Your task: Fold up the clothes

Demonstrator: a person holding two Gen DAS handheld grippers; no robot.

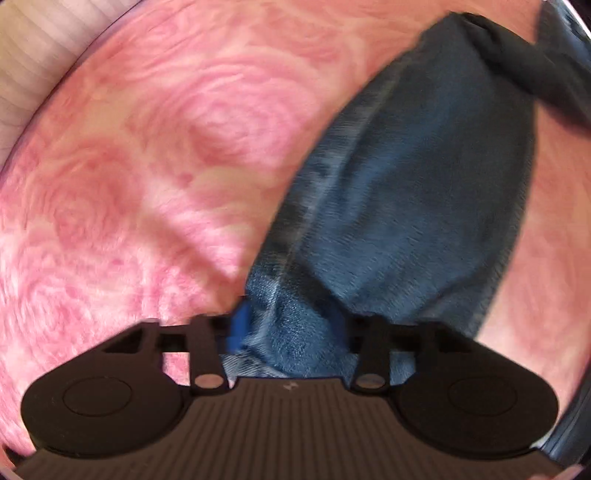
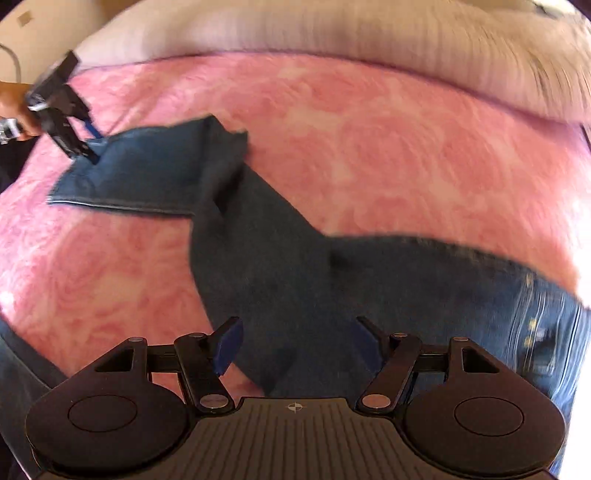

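On the pink bed [image 2: 369, 122], my left claw [image 1: 291, 325] pinched the jeans [image 2: 280, 273] hem; legs ran toward 1 o'clock. Right claw [image 2: 295, 347] gaped wide, denim between its fingers.

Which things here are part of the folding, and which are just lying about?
Part of the job:
- jeans
- left hand-held gripper, shut on a leg end
- right hand-held gripper, open around the denim

Just there:
- pink rose-patterned bedspread, the surface underneath
- pale ribbed bedding beyond it
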